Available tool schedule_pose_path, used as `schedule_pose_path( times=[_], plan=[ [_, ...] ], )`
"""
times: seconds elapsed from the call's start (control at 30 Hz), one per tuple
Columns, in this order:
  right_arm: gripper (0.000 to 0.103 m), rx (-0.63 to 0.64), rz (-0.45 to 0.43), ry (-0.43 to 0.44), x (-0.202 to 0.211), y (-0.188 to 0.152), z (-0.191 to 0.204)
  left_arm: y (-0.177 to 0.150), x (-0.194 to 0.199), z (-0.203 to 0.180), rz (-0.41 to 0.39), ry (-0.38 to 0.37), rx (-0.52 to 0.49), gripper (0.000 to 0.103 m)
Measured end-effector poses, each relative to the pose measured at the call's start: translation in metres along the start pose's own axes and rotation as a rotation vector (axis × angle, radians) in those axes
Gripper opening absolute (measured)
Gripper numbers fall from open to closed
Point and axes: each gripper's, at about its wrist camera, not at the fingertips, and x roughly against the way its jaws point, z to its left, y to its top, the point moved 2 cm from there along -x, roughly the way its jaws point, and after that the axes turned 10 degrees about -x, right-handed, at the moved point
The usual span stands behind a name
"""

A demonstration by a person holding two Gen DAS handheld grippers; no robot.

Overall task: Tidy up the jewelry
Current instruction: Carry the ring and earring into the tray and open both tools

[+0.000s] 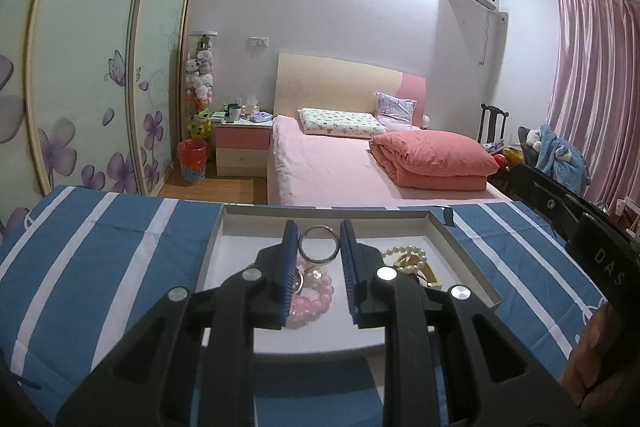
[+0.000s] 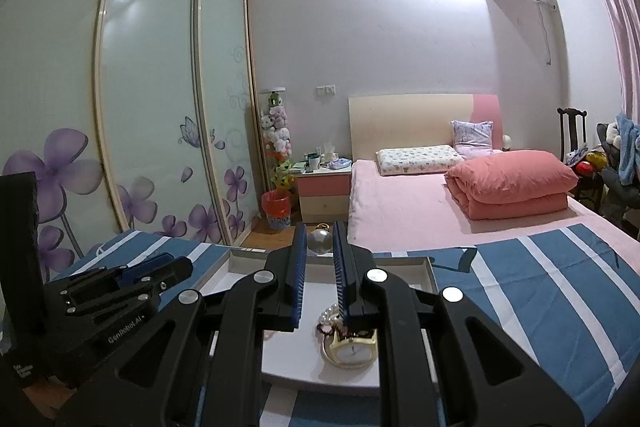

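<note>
The silver ring (image 1: 319, 243) is caught between the blue pads of the left gripper (image 1: 319, 241), up at their tips, and it hangs above the open box (image 1: 460, 247). The jaws stand narrow, pressing the ring on both sides. Under it, inside the box, lies a pink bead bracelet (image 1: 316, 297), with a clear round piece just beside it that is too blurred to name. To the right in the box sits a pearl strand (image 1: 404, 251), tangled with something gold (image 1: 420, 269).

Over to the right gripper (image 2: 320, 241): its jaws are close together too, and a pale, rounded pendant with a small gold cap (image 2: 320, 239) sits pinched between the tips. It is held high, with the bedroom floor behind it in this view. Below its fingers, the gold watch (image 2: 352, 349) lies face up on the white floor of the box (image 2: 428, 269), touching the pearls (image 2: 330, 315) and some dark beads (image 2: 325, 327).

The box rests on a blue cloth with white stripes (image 1: 100, 255). The left gripper shows in the right wrist view as a black body at the left edge (image 2: 120, 291), pointing toward the box. At the lower right of the left wrist view, part of a hand (image 1: 592, 359) shows.

Further out: a bed with a pink sheet (image 1: 332, 163), a folded coral quilt (image 1: 432, 161), two pillows, a pink-and-cream bedside cabinet (image 1: 242, 147), and a wardrobe with purple flowers on its sliding doors (image 2: 140, 107).
</note>
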Motion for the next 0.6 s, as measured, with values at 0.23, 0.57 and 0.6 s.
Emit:
schedule_pose_path(
  times=[0.23,0.57,0.6],
  plan=[
    [0.014,-0.003,0.01,-0.002,-0.022,-0.003,0.001,0.001,-0.021,-0.001,0.001,-0.006,-0.011,0.022],
    [0.014,-0.028,0.045,-0.003,-0.044,-0.019,-0.013,-0.014,-0.048,0.004,0.021,-0.015,-0.005,0.022],
    [0.014,-0.033,0.058,-0.003,-0.048,-0.022,-0.016,-0.015,-0.051,0.005,0.025,-0.016,-0.004,0.022]
  ],
)
